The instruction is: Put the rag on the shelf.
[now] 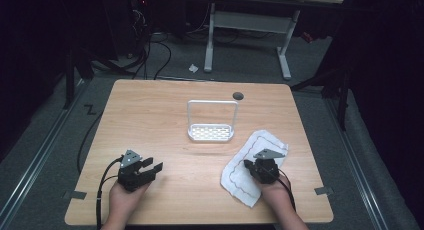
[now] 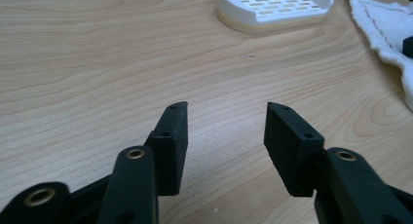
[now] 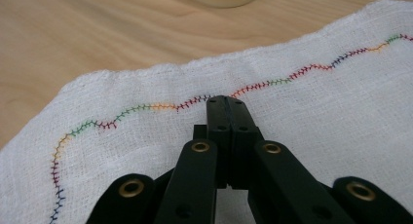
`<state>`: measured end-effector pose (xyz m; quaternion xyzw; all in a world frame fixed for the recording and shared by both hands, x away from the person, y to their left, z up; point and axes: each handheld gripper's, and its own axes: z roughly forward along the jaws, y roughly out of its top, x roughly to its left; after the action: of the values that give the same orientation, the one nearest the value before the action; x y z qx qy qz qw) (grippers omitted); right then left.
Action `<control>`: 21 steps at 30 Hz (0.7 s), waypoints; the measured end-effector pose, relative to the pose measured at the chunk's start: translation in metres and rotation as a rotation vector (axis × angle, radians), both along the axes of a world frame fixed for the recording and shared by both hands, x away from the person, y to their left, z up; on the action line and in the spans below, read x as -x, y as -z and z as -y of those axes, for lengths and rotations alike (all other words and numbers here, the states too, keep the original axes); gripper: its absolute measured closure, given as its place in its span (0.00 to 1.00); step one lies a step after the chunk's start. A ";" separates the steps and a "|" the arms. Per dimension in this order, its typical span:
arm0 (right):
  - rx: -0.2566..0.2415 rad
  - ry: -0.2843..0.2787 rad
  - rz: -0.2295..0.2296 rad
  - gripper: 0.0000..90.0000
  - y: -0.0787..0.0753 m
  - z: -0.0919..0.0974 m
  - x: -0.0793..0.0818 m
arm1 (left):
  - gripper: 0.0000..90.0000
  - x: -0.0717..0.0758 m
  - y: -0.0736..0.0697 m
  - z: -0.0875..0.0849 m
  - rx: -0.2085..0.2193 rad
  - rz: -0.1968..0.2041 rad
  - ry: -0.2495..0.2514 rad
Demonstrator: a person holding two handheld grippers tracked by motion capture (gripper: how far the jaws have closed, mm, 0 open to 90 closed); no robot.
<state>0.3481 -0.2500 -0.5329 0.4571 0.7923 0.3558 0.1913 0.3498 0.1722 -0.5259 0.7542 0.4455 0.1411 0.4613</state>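
On the table [image 1: 165, 105], left gripper [image 1: 154, 166] gapes over bare wood; right gripper [image 3: 227, 103], jaws pressed together, sits over the cloth [image 3: 321, 112], perhaps touching it, near the rack [image 1: 211, 132].

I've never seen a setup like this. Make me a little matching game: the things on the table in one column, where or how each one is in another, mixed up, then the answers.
Things:
1. left gripper
2. right gripper
3. white rack
4. white cloth

States:
A. lies flat at the table's right side
B. jaws closed, over the cloth
C. jaws apart, over bare wood
D. stands near the table's middle, nothing on it

Pairs: 1-C, 2-B, 3-D, 4-A
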 end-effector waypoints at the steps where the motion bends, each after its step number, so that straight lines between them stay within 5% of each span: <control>1: 0.010 -0.022 0.005 1.00 0.000 -0.004 0.005 | 0.60 0.000 0.000 0.001 -0.004 0.003 -0.001; 6: 0.008 -0.102 -0.004 1.00 0.000 -0.023 0.020 | 0.65 0.002 -0.003 0.002 0.010 0.008 0.012; 7: 0.007 -0.164 -0.006 1.00 0.000 -0.038 0.025 | 0.65 0.002 -0.003 0.004 0.003 0.009 0.022; 12: -0.014 -0.264 -0.012 1.00 -0.001 -0.062 0.036 | 0.66 0.003 0.001 0.005 0.026 -0.015 0.019; 16: -0.051 -0.180 0.057 1.00 -0.016 -0.043 0.030 | 0.66 0.002 0.004 0.005 0.024 -0.030 0.023; 17: -0.032 -0.077 0.080 1.00 -0.019 -0.019 0.019 | 0.66 0.001 0.006 0.005 0.023 -0.036 0.026; 21: 0.019 0.044 0.057 1.00 -0.012 0.012 0.003 | 0.67 0.004 0.004 0.004 0.018 -0.033 0.030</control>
<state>0.3448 -0.2617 -0.5209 0.4624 0.7796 0.3568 0.2260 0.3455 0.1683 -0.5298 0.7588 0.4429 0.1174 0.4629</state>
